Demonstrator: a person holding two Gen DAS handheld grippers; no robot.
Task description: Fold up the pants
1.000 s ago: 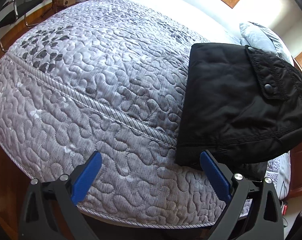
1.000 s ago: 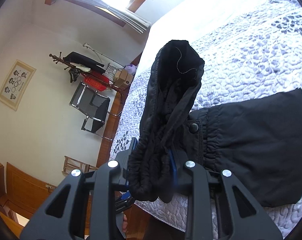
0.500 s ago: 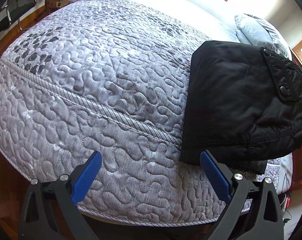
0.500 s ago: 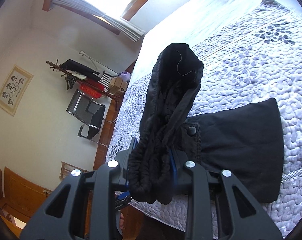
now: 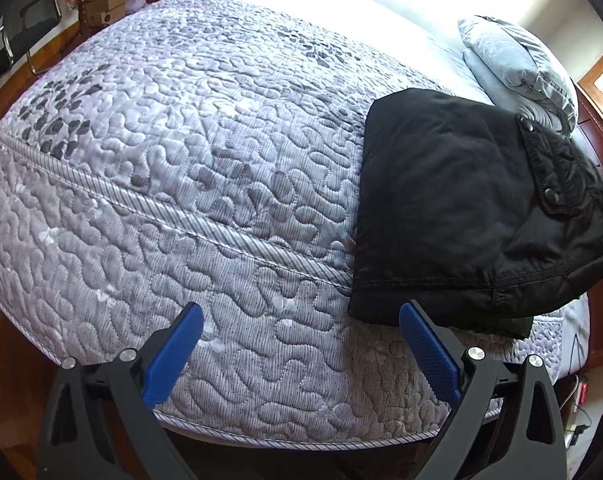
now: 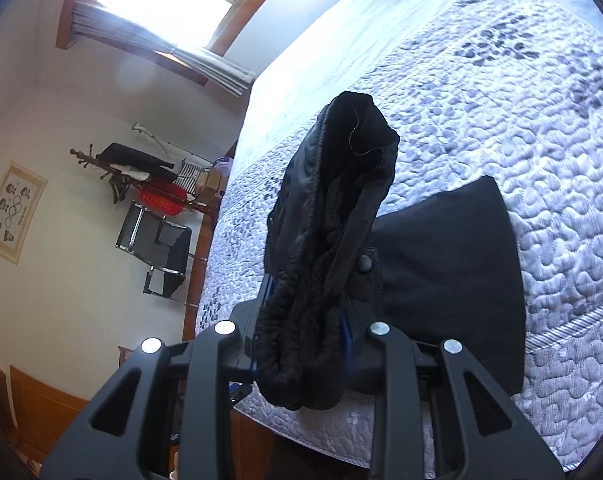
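Quilted grey fabric filled nearly everything ahead of my fingers: the bedspread (image 5: 189,168) ran from under my left gripper (image 5: 301,344) out toward the pillow (image 5: 517,60) at the far side. On it, just beyond my left tool's right-hand finger and off to that side, lay the black pants (image 5: 441,200), doubled into a compact block with a straight folded edge facing the open quilt and a stitched hem nearest me. I judged the main folds done, since the legs no longer trailed out and the bundle sat squarely near the bed's edge.

What was left hung in my right gripper (image 6: 301,344). Its jaws were clenched on the gathered waistband (image 6: 325,240), which rose in a bunched loop straight out from between my fingers, lifted clear of the folded part (image 6: 453,264) lying to the right of them. A snap button (image 6: 364,265) showed just beside the raised band. That end needed laying down flat over the rest, I reckoned, before the job counted as finished.

My left gripper was spread wide and empty, its blue pads (image 5: 173,356) apart above bare quilt, grasping nothing.
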